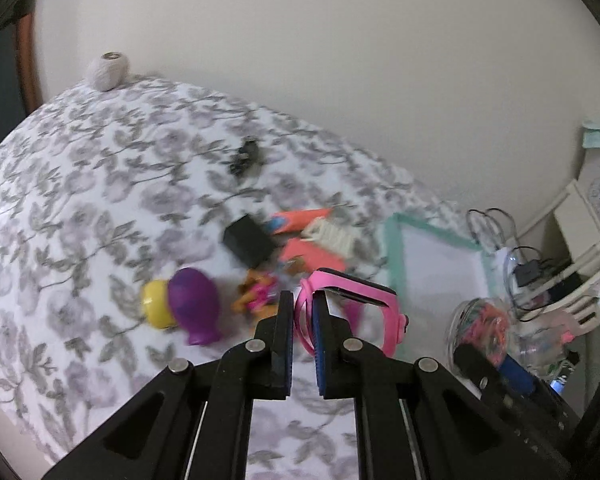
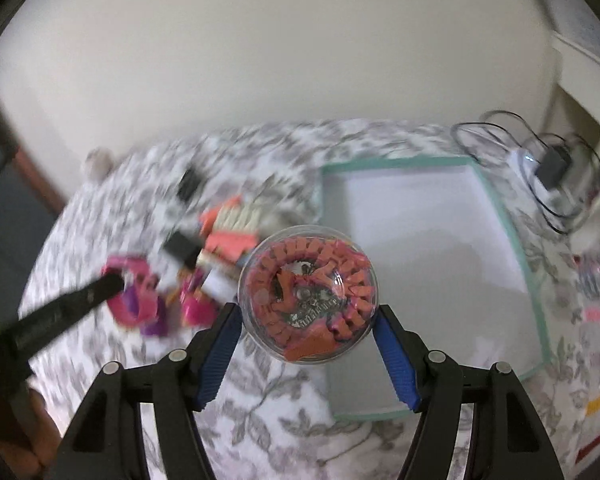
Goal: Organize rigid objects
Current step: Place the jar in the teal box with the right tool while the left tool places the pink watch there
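Note:
My left gripper (image 1: 302, 300) is shut on the strap of a pink watch (image 1: 364, 308) and holds it above the floral-cloth table (image 1: 100, 200). My right gripper (image 2: 306, 312) is shut on a clear plastic ball (image 2: 308, 296) filled with orange pieces, held beside a white box with a teal rim (image 2: 528, 256). That ball also shows in the left wrist view (image 1: 480, 324). On the table lie a purple toy (image 1: 194, 304), a yellow piece (image 1: 156, 304), a black box (image 1: 248, 240) and orange-pink items (image 1: 304, 220).
A ball of white twine (image 1: 108, 71) sits at the table's far edge. A small black object (image 1: 246, 156) lies mid-table. Cables and a charger (image 2: 552, 168) lie right of the box, next to white furniture (image 2: 580, 72). A wall stands behind.

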